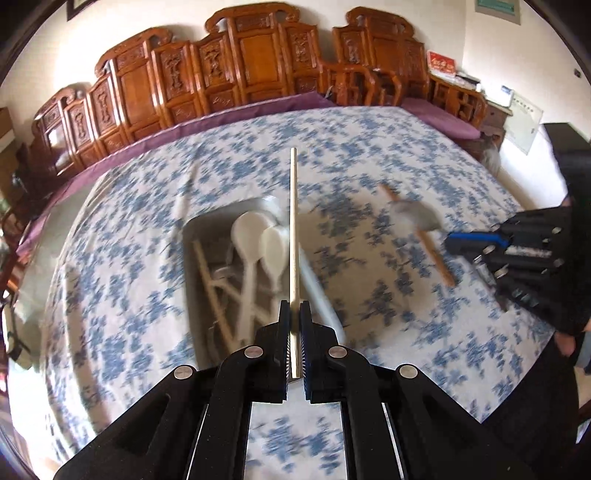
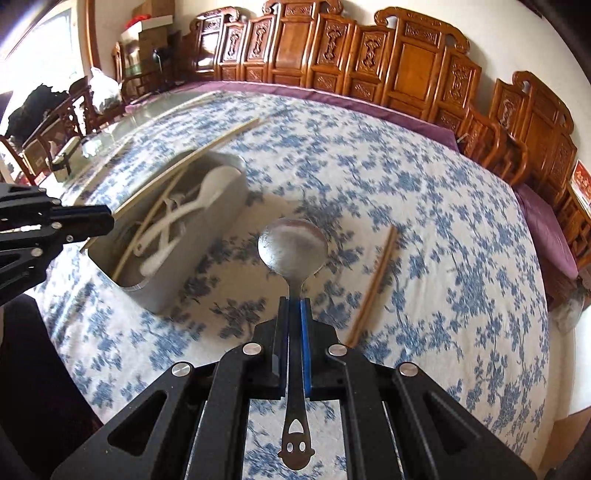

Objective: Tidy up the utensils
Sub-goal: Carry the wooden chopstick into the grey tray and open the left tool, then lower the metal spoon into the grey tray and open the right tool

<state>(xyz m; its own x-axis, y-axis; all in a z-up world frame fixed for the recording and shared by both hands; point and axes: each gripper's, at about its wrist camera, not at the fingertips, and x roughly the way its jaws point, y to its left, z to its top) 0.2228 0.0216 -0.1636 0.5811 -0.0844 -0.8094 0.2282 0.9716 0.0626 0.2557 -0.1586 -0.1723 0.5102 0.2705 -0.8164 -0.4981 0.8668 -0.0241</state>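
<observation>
Above the floral cloth [image 1: 406, 147] we hold one utensil in each gripper. Our left gripper [image 1: 294, 321] is clamped narrow on a pale chopstick [image 1: 293, 221], gripped near its lower end so the long shaft runs straight out ahead along the fingers. We judge that hold lets us aim the tip at the tray [image 1: 192, 236] below and slide it in lengthwise. Our right gripper [image 2: 294, 317] is pinched on the neck of a metal spoon [image 2: 293, 245], the bowl out in front and the cut-out handle end trailing back between the arms; gripping close to the bowl keeps it from swinging.

The tray is a grey, round-cornered box standing on the cloth, to the left in the right wrist view. It already holds white spoons [image 1: 258, 240] and several chopsticks, crossed loosely, which suggests it is the collecting place and that both held pieces are bound there. One brown chopstick [image 2: 373, 284] lies loose on the cloth, well apart from the tray, just right of the metal spoon's bowl in the view; it is yet to be gathered. Two more pale sticks [image 2: 236, 129] lie at the far side beyond the tray.

The surface is a broad spread of white cloth with blue flowers, a purple edge [image 2: 369, 107] at the back. Carved wooden chairs [image 1: 255, 66] line a white wall behind. Boxes [image 2: 147, 29] are stacked in the far left corner.
</observation>
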